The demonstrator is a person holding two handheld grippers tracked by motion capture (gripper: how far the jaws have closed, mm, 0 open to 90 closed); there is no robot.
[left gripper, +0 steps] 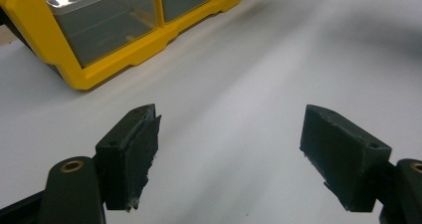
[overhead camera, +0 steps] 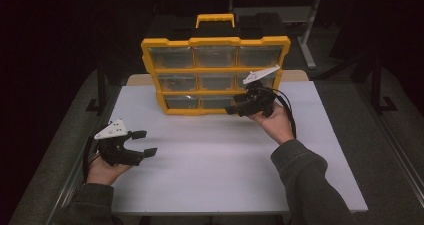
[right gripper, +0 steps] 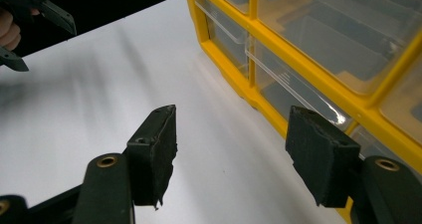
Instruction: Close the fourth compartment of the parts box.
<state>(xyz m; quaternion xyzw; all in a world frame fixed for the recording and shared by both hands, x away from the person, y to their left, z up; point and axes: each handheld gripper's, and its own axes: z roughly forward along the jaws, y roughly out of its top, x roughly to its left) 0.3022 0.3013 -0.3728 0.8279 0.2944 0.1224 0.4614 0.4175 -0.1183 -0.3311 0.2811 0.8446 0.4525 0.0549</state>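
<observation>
Black foam-padded jaws of the right gripper (right gripper: 229,154) stand wide and empty just before the bottom row of clear plastic drawers (right gripper: 293,92) in a yellow-framed storage cabinet (overhead camera: 215,75), which stands upright at the far middle of the white table (overhead camera: 225,170). Its right jaw sits almost against the drawer's clear lip. The left gripper (overhead camera: 142,142), jaws equally wide and holding nothing, hovers well apart near the table's left edge. With no hand bracing the cabinet, a one-sided pull could slide or tip it, or the pads could slip off the slick handle.
</observation>
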